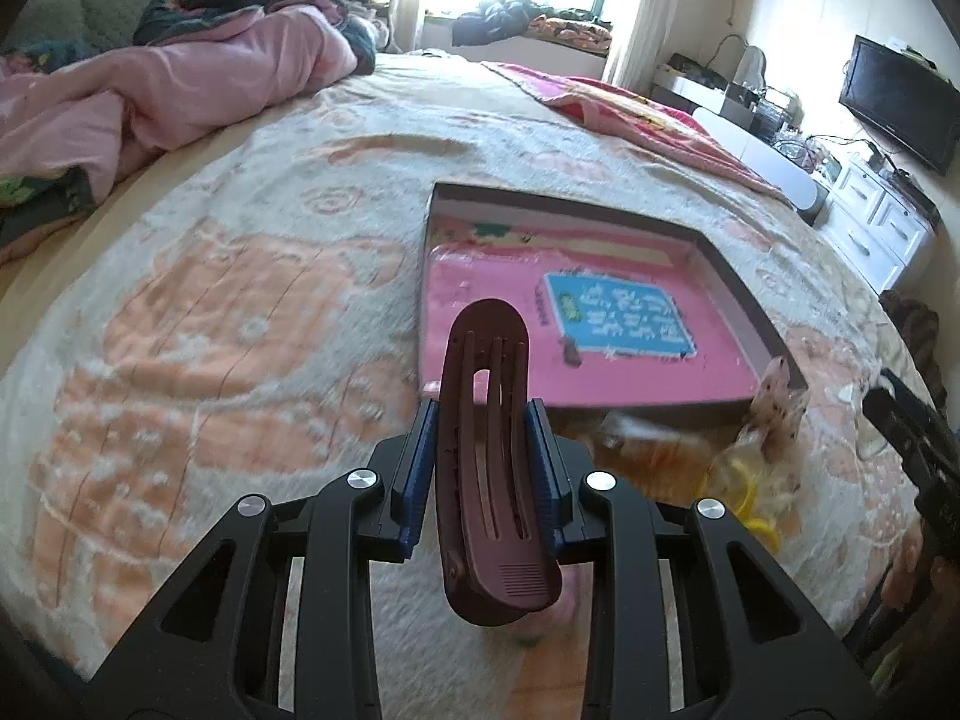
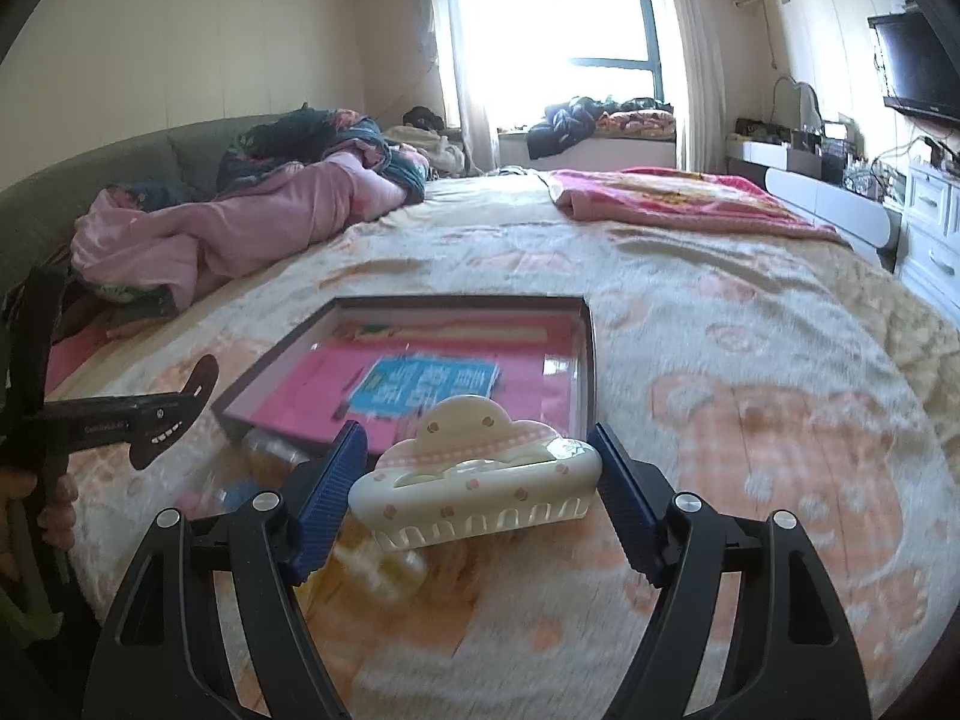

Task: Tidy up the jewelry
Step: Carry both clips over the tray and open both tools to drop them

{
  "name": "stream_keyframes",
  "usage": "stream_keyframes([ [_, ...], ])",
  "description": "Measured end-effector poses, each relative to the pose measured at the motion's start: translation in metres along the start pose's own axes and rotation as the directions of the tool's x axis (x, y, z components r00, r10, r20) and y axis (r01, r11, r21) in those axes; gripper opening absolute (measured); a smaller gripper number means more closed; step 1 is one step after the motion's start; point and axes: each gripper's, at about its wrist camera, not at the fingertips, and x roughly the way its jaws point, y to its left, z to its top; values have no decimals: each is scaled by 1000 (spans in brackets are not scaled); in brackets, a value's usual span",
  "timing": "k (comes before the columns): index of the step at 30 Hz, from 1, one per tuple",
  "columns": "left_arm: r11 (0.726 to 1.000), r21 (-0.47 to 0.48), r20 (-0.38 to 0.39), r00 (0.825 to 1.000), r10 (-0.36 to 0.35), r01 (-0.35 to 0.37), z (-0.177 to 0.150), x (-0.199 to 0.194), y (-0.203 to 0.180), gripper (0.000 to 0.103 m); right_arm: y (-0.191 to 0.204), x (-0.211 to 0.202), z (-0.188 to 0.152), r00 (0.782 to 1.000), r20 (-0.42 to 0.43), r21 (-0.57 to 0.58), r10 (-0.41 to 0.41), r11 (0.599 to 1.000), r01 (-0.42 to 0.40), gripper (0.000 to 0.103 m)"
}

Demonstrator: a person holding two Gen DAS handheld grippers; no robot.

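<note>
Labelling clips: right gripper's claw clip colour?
Cream claw clip with pink checks and dots; right wrist view.

The left gripper [image 1: 483,450] is angled downward with its blue pads clamped narrowly on a maroon hair clip [image 1: 489,456]. The right gripper [image 2: 477,480] is angled downward, its jaws set wide and pressing both ends of a cream claw clip [image 2: 474,474].

Maroon hair clip [image 1: 486,462]; cream pink-dotted claw clip [image 2: 480,474]; pink box [image 1: 576,324]

Fuzzy blanket [image 1: 240,312] — clips [image 1: 486,456] seemingly plastic.
</note>
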Motion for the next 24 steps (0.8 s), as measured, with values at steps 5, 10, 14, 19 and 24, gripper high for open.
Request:
stream_keyframes([
  [5,1000,13,13,1000,0,0,14,10,-10,22,-3,20,17,1000,1,-28,-12,1000,12,73],
  [10,1000,29,15,1000,1,-1,27,25,-19,22,-6,45,31,1000,-17,-34,-3,999,2,73],
  [14,999,35,7,1000,1,-1,33,35,-24,22,-4,64,37,999,-50,-51,4,999,-6,73],
  [19,999,52,-19,1000,9,-8,36,53,-30,22,-4,92,44,995,-97,-65,-9,998,2,73],
  [24,998,67,-44,999,20,-17,38,70,-34,22,-9,117,43,990,-142,-61,-13,998,4,73],
])
